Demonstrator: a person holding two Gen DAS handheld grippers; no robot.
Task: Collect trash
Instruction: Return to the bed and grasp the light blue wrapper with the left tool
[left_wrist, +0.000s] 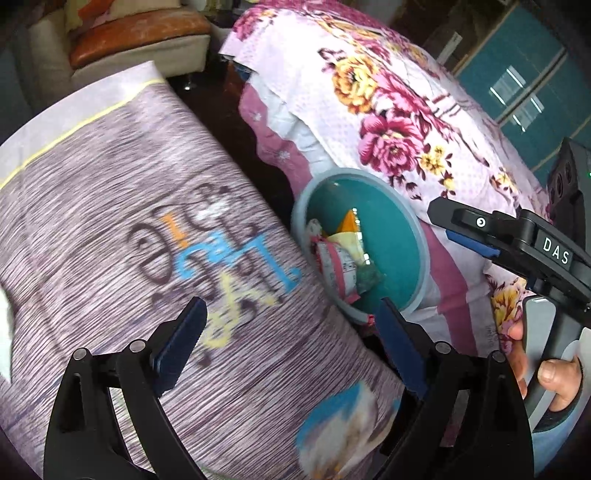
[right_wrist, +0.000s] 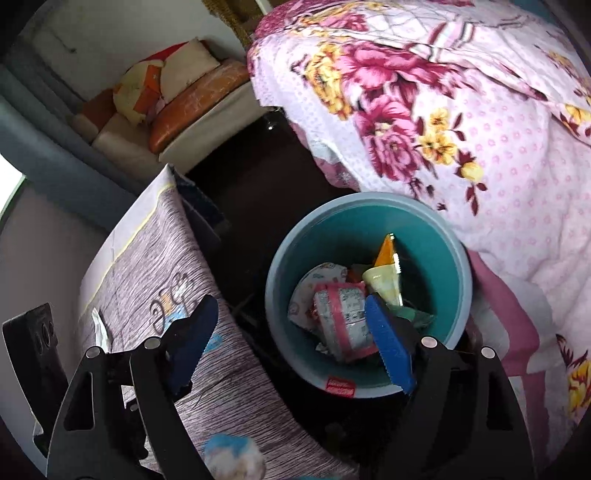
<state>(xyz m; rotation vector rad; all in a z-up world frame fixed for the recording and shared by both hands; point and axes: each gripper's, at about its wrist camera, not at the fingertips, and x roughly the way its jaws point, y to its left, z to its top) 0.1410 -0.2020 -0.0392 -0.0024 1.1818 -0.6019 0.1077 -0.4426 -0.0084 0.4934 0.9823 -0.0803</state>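
Right gripper spread wide w/ nothing in it, hovering over teal bin; wrappers inside, prob just below. Left gripper spread too.

A bed draped in a pink floral bedspread fills the right side. Left and near stands a surface under a striped purple-grey cloth with printed lettering. A dark floor runs between them. At the far left sits a cream sofa with orange cushions. Teal panelled doors stand at the far right. Lighting is daylight, soft.
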